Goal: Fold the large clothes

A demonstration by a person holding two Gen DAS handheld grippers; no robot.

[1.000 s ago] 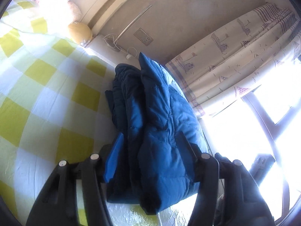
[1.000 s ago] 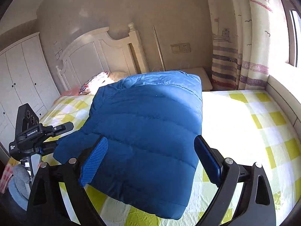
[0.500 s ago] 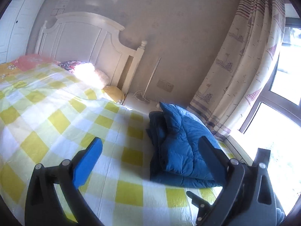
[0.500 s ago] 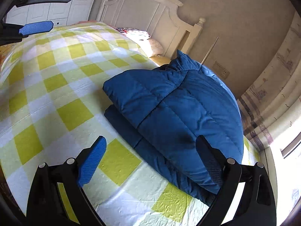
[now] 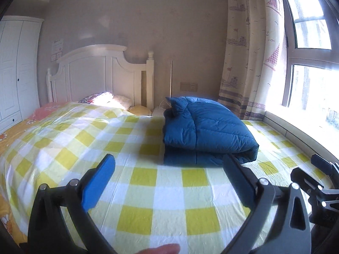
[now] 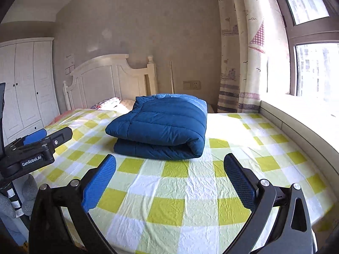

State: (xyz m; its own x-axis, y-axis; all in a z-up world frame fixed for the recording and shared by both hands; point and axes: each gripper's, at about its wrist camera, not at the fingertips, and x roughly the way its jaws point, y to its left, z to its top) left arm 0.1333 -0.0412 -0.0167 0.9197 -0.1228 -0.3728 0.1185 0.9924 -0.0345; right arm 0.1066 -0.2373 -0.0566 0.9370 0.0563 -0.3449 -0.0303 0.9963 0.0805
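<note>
A blue padded jacket lies folded in a thick bundle on the yellow-checked bed sheet, towards the window side. My left gripper is open and hangs over bare sheet, short of the jacket, with nothing between its fingers. In the right wrist view the jacket sits beyond my right gripper, whose jaws are opening wide with nothing between them. The left gripper shows at that view's left edge, beside the bed. Part of the right gripper shows at the left view's right edge.
A white headboard and pillows stand at the far end. A white wardrobe is on the left. Curtain, window and a low sill run along the right. A person's fingertip shows at the bottom.
The left gripper let go of the jacket, opened wide and drew back while rolling level. The right gripper also pulled away from the jacket. The folded jacket now lies alone on the bed.
</note>
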